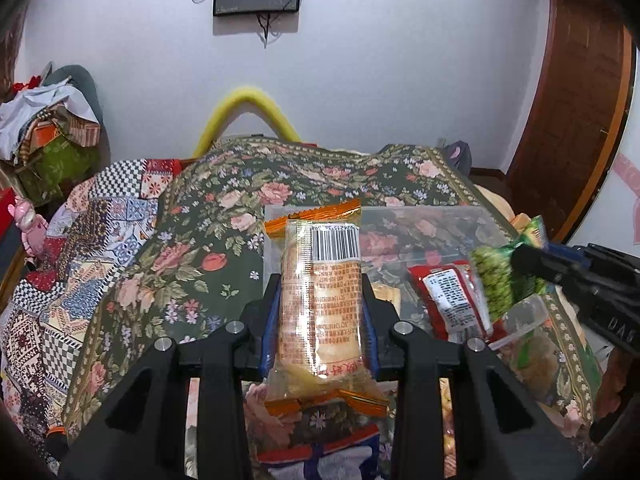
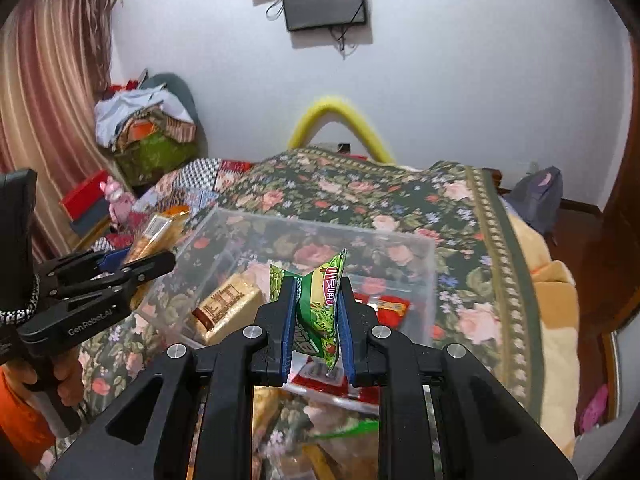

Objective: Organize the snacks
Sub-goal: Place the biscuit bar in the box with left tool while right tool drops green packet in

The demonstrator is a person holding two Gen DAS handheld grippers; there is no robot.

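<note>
Snack packets, two held: left gripper (image 1: 320, 312) clamps upright orange-ended packet (image 1: 320, 300); right gripper (image 2: 316, 316) clamps one green packet (image 2: 320, 312), over clear bin (image 2: 420, 248).

black grippers, blue-lined jaws, silver screws

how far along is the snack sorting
Done: a tan wafer pack and a red packet lie in the clear plastic bin. In hand: left tongs grip an orange-edged cake pack, right tongs a green pouch. Left: packets by the bin's near edge.
</note>
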